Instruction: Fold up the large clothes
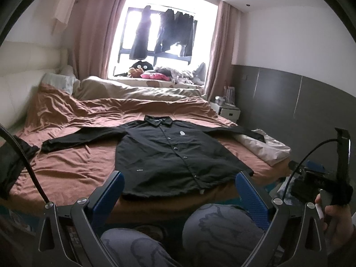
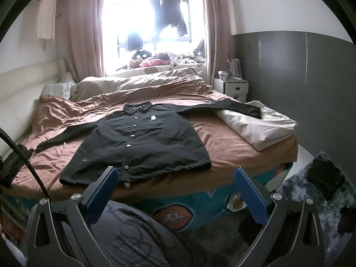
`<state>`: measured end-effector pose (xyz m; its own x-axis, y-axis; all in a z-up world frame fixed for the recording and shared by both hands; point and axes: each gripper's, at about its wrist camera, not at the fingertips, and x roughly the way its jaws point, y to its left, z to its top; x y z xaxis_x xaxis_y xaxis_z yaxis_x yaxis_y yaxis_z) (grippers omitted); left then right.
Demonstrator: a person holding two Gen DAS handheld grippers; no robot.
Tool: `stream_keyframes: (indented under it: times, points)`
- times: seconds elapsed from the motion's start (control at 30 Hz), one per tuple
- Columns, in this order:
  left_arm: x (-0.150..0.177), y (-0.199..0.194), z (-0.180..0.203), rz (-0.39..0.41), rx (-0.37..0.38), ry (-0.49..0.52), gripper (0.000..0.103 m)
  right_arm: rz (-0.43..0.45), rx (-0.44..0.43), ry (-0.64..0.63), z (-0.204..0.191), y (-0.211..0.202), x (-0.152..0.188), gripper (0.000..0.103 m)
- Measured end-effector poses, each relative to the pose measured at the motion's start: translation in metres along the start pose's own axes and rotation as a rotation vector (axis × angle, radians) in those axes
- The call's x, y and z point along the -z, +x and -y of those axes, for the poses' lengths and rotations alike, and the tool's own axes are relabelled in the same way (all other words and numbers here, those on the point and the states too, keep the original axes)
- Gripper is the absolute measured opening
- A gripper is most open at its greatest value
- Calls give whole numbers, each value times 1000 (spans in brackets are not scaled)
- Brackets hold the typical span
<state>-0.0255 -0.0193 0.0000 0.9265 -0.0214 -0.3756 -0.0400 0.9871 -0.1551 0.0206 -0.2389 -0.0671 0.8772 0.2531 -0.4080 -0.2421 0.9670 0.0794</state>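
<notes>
A black button-up shirt (image 1: 164, 155) lies flat and face up on the brown bed cover (image 1: 73, 162), collar away from me, both sleeves spread out sideways. It also shows in the right wrist view (image 2: 138, 142). My left gripper (image 1: 179, 184) is open and empty, held back just short of the shirt's hem. My right gripper (image 2: 175, 178) is open and empty, near the hem's right corner at the foot of the bed. The right sleeve end rests on a folded white blanket (image 2: 258, 126).
The person's knees (image 1: 213, 224) in grey trousers are below the grippers. A dark garment (image 1: 13, 166) lies at the bed's left edge. A white nightstand (image 2: 235, 89) stands at the far right. A grey rug (image 2: 311, 193) with a dark cloth lies on the floor.
</notes>
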Motion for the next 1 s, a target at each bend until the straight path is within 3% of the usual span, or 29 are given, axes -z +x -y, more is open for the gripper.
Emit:
stream_keyframes:
  times: [1.0]
  points:
    - [6,-10,-5,16,3,-18,101,19,27,-64,-4,-5,4,103]
